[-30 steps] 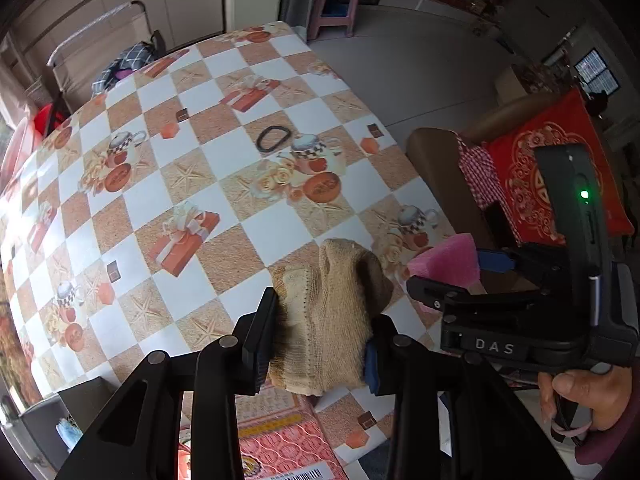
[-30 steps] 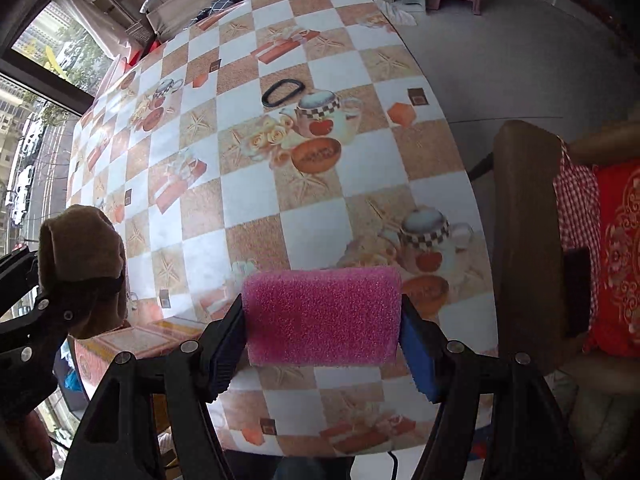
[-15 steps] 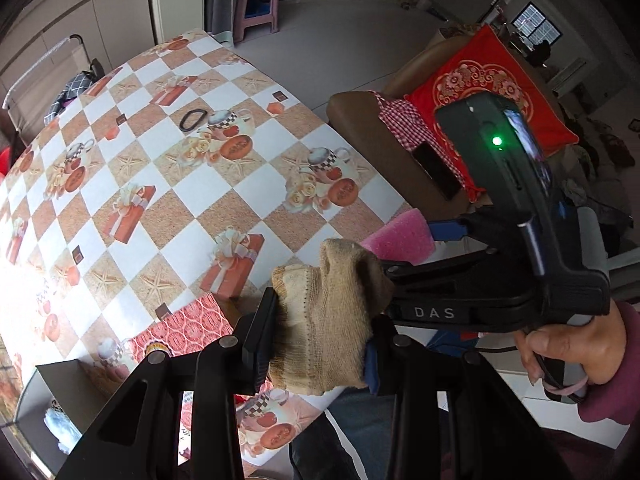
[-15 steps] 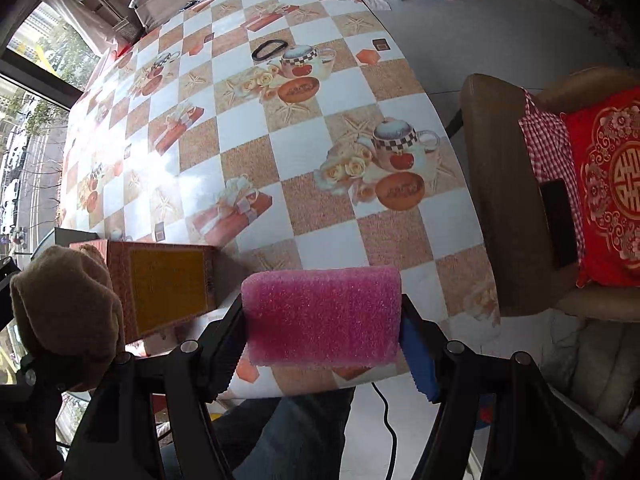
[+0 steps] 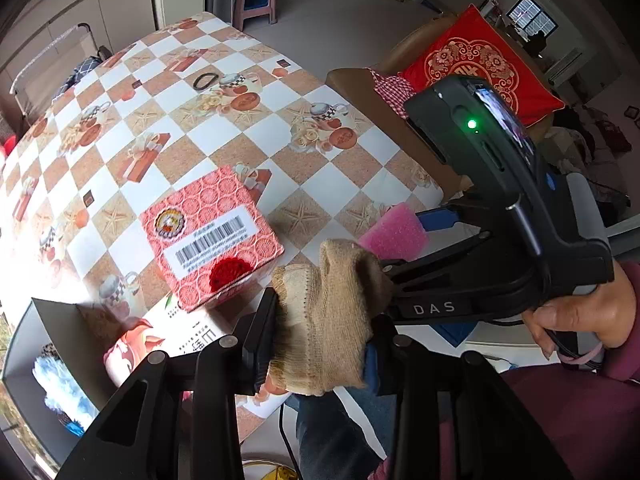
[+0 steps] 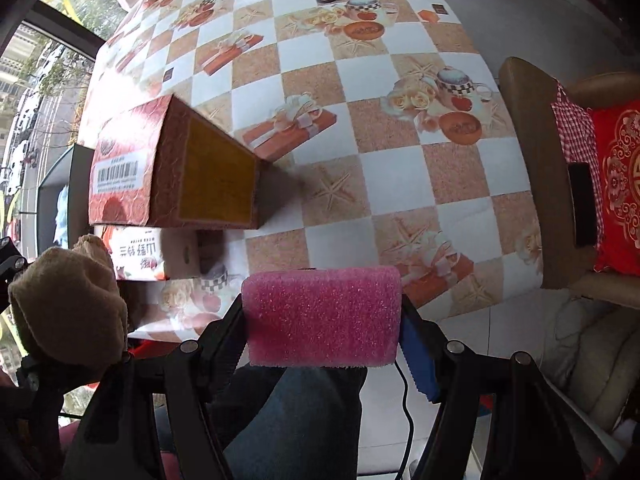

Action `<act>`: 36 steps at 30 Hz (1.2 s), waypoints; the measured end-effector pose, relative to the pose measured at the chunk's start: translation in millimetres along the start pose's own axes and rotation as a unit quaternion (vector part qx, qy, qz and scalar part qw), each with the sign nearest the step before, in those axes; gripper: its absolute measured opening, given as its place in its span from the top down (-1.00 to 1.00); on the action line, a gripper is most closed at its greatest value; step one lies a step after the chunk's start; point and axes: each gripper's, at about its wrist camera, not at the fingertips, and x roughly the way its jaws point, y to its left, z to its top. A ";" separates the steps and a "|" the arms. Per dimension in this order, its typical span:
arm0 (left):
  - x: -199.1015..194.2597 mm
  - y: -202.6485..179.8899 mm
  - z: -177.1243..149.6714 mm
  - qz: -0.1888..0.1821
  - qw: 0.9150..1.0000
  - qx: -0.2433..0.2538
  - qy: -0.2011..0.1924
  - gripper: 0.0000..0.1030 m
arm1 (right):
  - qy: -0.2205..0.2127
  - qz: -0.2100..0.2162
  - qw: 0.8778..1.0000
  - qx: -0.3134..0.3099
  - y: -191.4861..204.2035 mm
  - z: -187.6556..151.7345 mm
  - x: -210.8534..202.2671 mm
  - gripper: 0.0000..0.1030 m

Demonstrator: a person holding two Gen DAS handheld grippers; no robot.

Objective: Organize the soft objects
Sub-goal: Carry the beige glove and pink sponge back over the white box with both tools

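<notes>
1. The left wrist view looks steeply down past its fingers at the table (image 5: pixel 320 184) near edge.
2. The right wrist view looks straight down beside it.
3. Both share the red box (image 5: pixel 212 236) (image 6: pixel 124 168) and armchair (image 5: pixel 360 88) (image 6: pixel 524 184).

Ahead of the jaws, a black band (image 5: pixel 205 80) lies far out on the checkered bench (image 5: pixel 224 148); a red cushion (image 5: pixel 480 64) leans on the brown chair (image 6: pixel 520 152) rightward.
</notes>
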 end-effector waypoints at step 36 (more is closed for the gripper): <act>-68.5 185.1 -209.4 0.132 0.877 -0.450 -0.103 0.23 | 0.028 0.032 0.915 -0.401 274.4 -12.2 0.6 -0.38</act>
